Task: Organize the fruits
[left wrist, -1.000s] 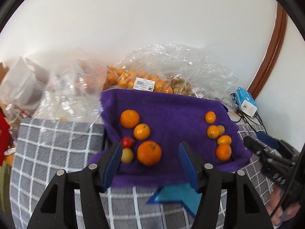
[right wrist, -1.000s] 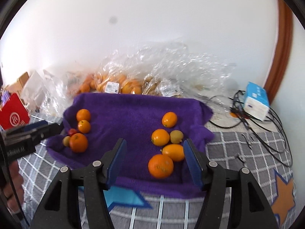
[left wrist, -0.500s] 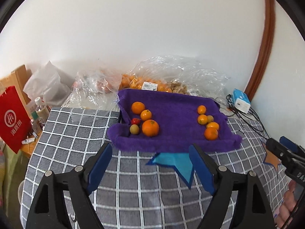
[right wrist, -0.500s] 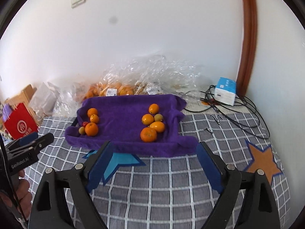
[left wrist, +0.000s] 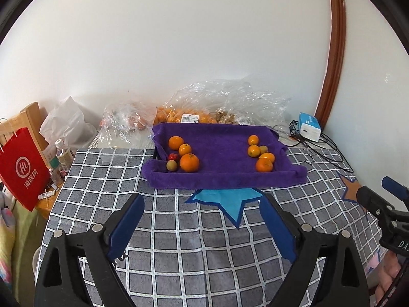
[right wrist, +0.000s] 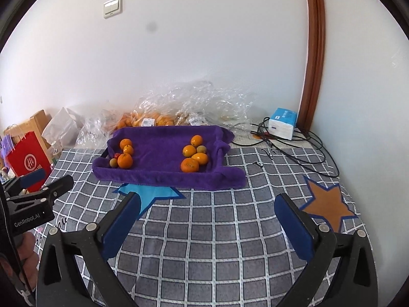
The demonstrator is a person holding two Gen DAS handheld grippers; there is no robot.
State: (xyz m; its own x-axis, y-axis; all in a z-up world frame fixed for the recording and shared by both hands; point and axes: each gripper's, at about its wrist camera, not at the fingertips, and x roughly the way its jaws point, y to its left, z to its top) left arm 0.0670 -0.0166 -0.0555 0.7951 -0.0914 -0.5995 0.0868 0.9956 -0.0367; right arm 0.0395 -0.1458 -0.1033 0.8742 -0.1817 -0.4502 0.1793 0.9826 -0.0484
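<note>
A purple towel-lined tray [left wrist: 225,179] [right wrist: 163,176] sits at the far side of a grey checked tablecloth. At its left end lie oranges [left wrist: 189,162] [right wrist: 125,160], a small red fruit [left wrist: 173,156] and a small greenish fruit [left wrist: 171,165]. At its right end lies a second group of oranges [left wrist: 264,165] [right wrist: 189,165] with a greenish fruit [right wrist: 201,149]. My left gripper [left wrist: 202,206] hangs well short of the tray, its jaws still opening with nothing between them. My right gripper [right wrist: 208,204] is likewise back from the tray, jaws opening wide and empty.
Clear plastic bags of oranges [left wrist: 189,117] lie behind the tray against the wall. A blue-white box [right wrist: 282,122] with black cables [right wrist: 294,151] sits at the back right. A red paper bag [left wrist: 21,163] and bottles stand off the table's left edge.
Both grippers pulled back from the tray and rose a little, so the tray looks smaller and farther. Both pairs of jaws spread from half open to wide. The fruit stayed in place.
</note>
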